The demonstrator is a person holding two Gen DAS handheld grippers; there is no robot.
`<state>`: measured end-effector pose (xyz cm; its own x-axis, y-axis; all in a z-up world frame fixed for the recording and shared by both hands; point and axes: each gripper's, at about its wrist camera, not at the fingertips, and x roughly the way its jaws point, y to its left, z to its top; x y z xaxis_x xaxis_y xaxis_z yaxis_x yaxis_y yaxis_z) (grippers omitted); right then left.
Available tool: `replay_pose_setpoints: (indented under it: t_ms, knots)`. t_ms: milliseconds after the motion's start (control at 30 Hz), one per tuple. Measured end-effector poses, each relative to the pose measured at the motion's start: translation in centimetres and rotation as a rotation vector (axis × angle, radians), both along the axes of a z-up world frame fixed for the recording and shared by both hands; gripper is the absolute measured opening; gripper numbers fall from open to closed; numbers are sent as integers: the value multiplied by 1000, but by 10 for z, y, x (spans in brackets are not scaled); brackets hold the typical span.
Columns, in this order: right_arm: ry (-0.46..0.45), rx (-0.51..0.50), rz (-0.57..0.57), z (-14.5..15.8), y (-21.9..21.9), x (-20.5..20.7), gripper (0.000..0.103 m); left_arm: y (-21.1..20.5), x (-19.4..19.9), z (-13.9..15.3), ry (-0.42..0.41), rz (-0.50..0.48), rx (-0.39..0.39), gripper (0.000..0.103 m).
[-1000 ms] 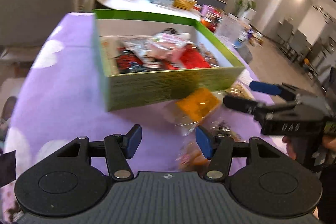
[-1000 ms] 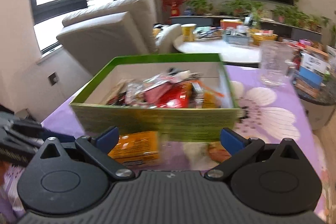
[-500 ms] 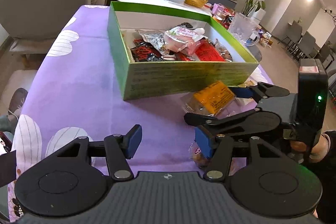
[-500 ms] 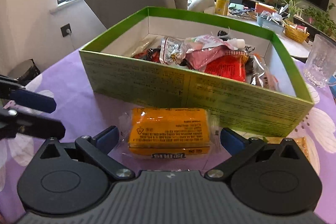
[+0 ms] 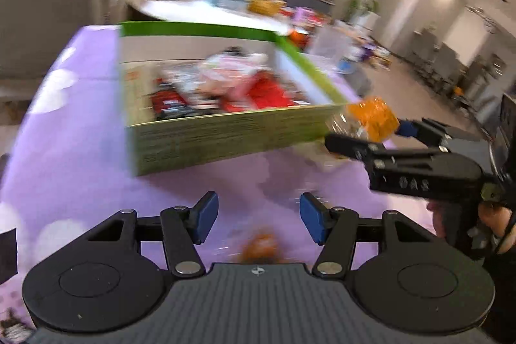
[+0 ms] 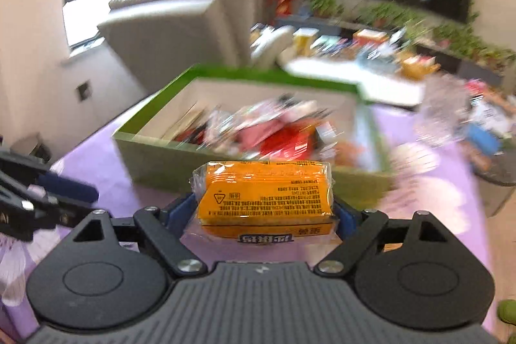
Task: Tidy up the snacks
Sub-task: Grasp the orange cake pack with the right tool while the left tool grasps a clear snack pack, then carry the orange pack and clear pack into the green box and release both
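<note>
Mostly blurred, the left wrist view shows the open, empty left gripper (image 5: 258, 216) over a purple tablecloth (image 5: 74, 150), a smeared orange blob (image 5: 259, 249) beneath it, while the right wrist view shows the right gripper (image 6: 265, 215) clamped on an orange snack pack (image 6: 264, 194) before the green box (image 6: 167, 163) of indistinct wrappers.

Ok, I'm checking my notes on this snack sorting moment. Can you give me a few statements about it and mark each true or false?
1. The right claw grips an orange snack pack. True.
2. The left claw holds a snack. False: its jaws are open with nothing between them.
3. The green box is empty. False: it holds many snack packets.
4. The box sits on a purple tablecloth. True.
5. The orange pack lies inside the box. False: it is held in front of the box.
</note>
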<state>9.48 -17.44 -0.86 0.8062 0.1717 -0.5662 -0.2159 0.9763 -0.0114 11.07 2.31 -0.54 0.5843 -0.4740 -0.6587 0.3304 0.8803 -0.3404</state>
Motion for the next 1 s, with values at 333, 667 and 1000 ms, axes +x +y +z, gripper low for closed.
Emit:
replay_pose_setpoints:
  t_ms: [333,667,1000]
  knots:
    - [-4,14,-198,-2,-56,-21,62,-95,16,-28,69,-162,126,55]
    - [17,50,-200,-13,-60,-9,62,-116,26,-44,47,-136,218,31]
    - [-14,61,-176,-6,-54,2,62,-88,27,-3,-72,-82,156,22]
